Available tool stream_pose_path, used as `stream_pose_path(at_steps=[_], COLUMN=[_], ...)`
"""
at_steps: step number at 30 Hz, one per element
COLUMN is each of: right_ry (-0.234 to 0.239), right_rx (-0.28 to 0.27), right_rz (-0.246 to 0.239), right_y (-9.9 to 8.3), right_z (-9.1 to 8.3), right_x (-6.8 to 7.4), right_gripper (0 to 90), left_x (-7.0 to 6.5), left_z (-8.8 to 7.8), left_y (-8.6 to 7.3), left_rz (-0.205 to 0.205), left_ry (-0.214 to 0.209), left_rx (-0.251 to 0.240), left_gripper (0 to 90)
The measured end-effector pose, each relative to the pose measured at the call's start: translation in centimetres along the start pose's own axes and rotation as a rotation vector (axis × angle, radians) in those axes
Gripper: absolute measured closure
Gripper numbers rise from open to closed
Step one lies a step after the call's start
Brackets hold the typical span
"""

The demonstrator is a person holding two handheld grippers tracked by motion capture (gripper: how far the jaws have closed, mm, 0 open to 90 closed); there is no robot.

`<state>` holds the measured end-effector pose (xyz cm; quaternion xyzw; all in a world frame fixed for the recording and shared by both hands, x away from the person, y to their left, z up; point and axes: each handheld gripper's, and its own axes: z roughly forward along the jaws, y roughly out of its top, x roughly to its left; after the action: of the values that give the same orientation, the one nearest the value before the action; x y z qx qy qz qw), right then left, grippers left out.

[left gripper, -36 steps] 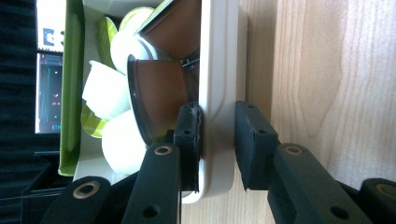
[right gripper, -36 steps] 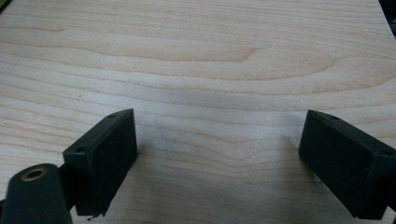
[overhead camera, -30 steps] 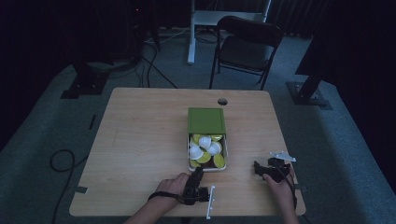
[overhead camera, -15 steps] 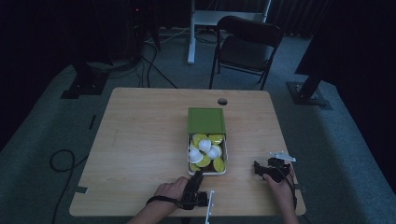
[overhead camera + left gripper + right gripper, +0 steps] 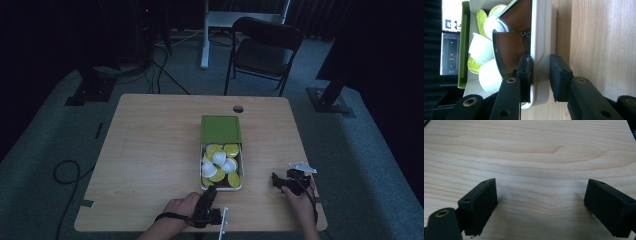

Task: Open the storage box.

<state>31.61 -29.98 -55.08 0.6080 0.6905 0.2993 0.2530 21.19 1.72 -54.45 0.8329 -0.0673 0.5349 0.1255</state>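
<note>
Tray [image 5: 540, 50] wall sat pinched by your left gripper [image 5: 540, 71], near the table's [image 5: 150, 150] front edge; right of it, your right gripper [image 5: 540, 205] gaped, idle. Pods [image 5: 219, 158] remained inside, green lid [image 5: 221, 129] slid halfway back.

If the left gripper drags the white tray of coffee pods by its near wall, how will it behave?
The white plastic tray looks thin-walled, so the wall clamped by the left gripper may flex. It will probably slide easily on the smooth wooden table. The loosely heaped pods may shift.
</note>
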Motion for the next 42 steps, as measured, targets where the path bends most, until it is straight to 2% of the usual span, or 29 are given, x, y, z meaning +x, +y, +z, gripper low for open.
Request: stream_pose_path(at_steps=[8, 11, 12, 14, 17, 21, 22, 24, 26, 29, 30, 34, 36, 37, 38, 42], right_ry=[0.000, 0.000, 0.000, 0.000, 0.000, 0.000, 0.000, 0.000, 0.000, 0.000, 0.000, 0.000, 0.000, 0.000, 0.000, 0.000], right_rx=[0.000, 0.000, 0.000, 0.000, 0.000, 0.000, 0.000, 0.000, 0.000, 0.000, 0.000, 0.000, 0.000, 0.000, 0.000, 0.000], right_rz=[0.000, 0.000, 0.000, 0.000, 0.000, 0.000, 0.000, 0.000, 0.000, 0.000, 0.000, 0.000, 0.000, 0.000, 0.000, 0.000], right_y=[0.0, 0.0, 0.0, 0.0, 0.0, 0.0, 0.0, 0.0, 0.0, 0.0, 0.0, 0.0, 0.0, 0.0, 0.0, 0.0], right_z=[0.0, 0.0, 0.0, 0.0, 0.0, 0.0, 0.0, 0.0, 0.0, 0.0, 0.0, 0.0, 0.0, 0.0, 0.0, 0.0], right_x=[0.0, 0.0, 0.0, 0.0, 0.0, 0.0, 0.0, 0.0, 0.0, 0.0, 0.0, 0.0, 0.0, 0.0, 0.0, 0.0], right_gripper=[10.8, 10.8, 10.8, 10.8, 10.8, 10.8, 10.8, 10.8, 10.8, 10.8, 10.8, 10.8, 10.8, 10.8, 10.8, 10.8], left_x=[0.0, 0.0, 0.0, 0.3, 0.6, 1.0, 1.4, 1.6, 2.2, 2.6, 3.2, 3.8, 4.3, 4.7, 4.7, 5.6], left_z=[-0.2, -0.2, -0.2, -0.4, -0.6, -1.4, -1.7, -1.9, -2.2, -2.4, -2.5, -2.6, -2.6, -2.6, -2.6, -2.7], left_y=[-0.1, -0.3, -0.3, -0.3, -0.3, -0.2, -0.2, -0.2, -0.2, -0.2, -0.3, -0.4, -0.5, -0.6, -0.6, -0.8], left_rz=[-0.004, -0.013, -0.013, -0.039, -0.048, -0.058, -0.077, -0.093, -0.125, -0.144, -0.169, -0.187, -0.210, -0.237, -0.237, -0.287], left_ry=[-0.002, -0.001, -0.001, -0.006, -0.009, -0.014, -0.028, -0.024, -0.046, -0.054, -0.061, -0.072, -0.087, -0.099, -0.099, -0.126], left_rx=[-0.002, -0.017, -0.017, -0.029, -0.040, -0.064, -0.075, -0.085, -0.094, -0.102, -0.111, -0.111, -0.112, -0.123, -0.123, -0.135], left_gripper=[71.9, 71.5, 71.0, 66.6, 60.9, 61.0, 61.0, 61.0, 61.0, 61.0, 60.9, 60.8, 60.8, 60.8, 60.7, 59.1])
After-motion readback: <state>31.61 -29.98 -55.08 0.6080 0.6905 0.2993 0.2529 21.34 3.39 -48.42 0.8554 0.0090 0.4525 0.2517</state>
